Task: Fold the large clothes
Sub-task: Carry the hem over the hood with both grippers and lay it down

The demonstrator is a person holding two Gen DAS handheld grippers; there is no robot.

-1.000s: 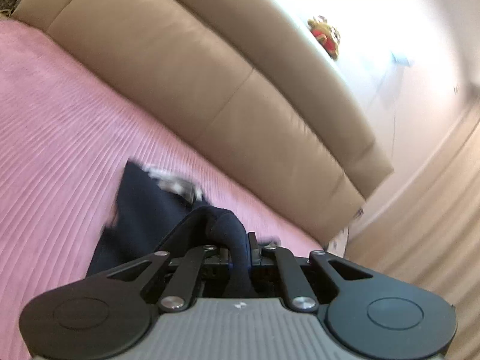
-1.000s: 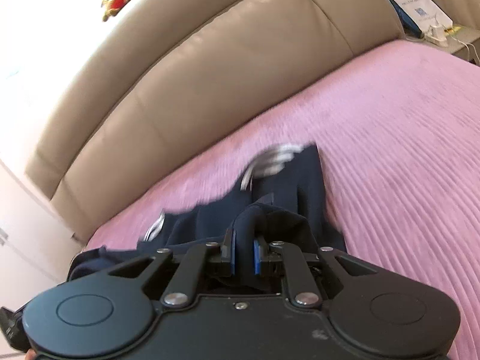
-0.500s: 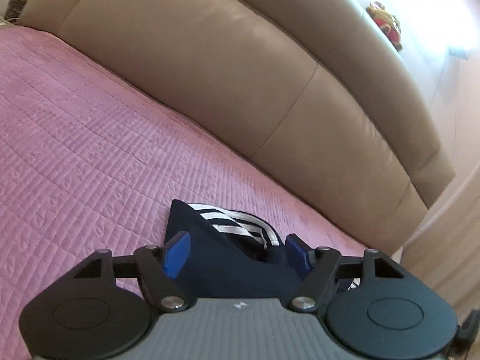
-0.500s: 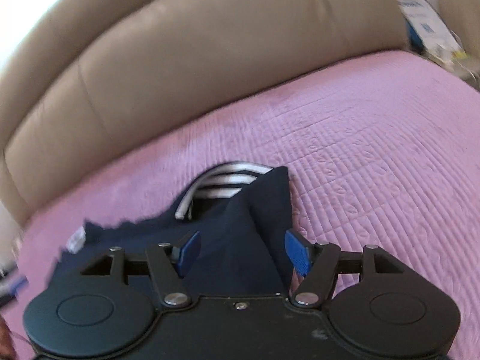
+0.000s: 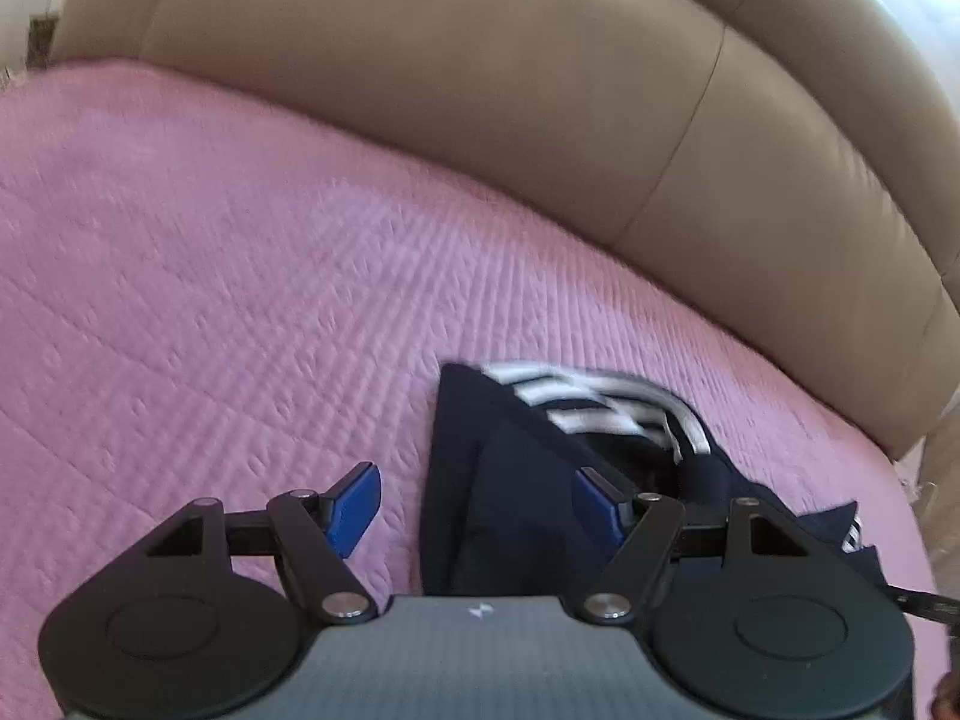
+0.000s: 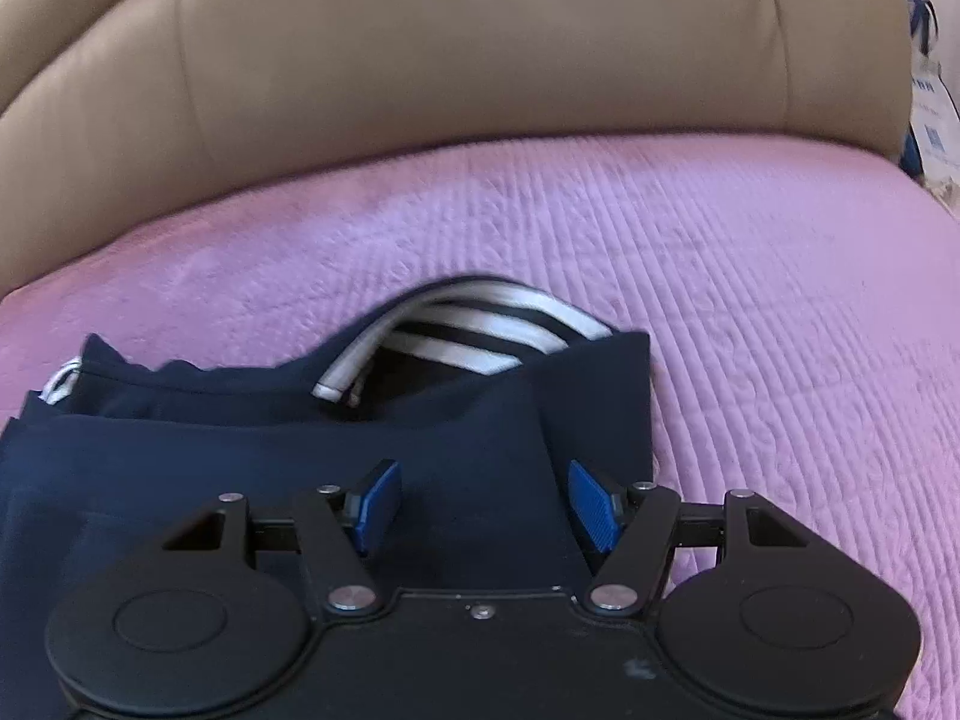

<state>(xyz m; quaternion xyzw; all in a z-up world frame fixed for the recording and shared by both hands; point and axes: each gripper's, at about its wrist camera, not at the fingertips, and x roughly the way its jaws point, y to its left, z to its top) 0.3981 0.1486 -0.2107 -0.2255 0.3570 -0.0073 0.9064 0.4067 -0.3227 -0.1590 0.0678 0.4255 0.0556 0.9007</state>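
A dark navy garment (image 6: 288, 456) with a white-and-navy striped collar (image 6: 480, 330) lies folded on the pink quilted bed cover (image 6: 750, 300). In the left wrist view the garment (image 5: 516, 498) sits low and right of centre, with its striped collar (image 5: 606, 408) on its far side. My left gripper (image 5: 477, 504) is open and empty over the garment's left edge. My right gripper (image 6: 486, 501) is open and empty just above the garment's right part. Neither gripper holds cloth.
A beige padded headboard (image 5: 480, 108) runs along the far side of the bed; it also fills the top of the right wrist view (image 6: 450, 60). A white bag with blue print (image 6: 930, 90) stands at the far right bed edge.
A second ago both grippers were shut on folds of the garment. They have let go and opened, the garment lies flat on the cover, and both grippers have drawn back a little.
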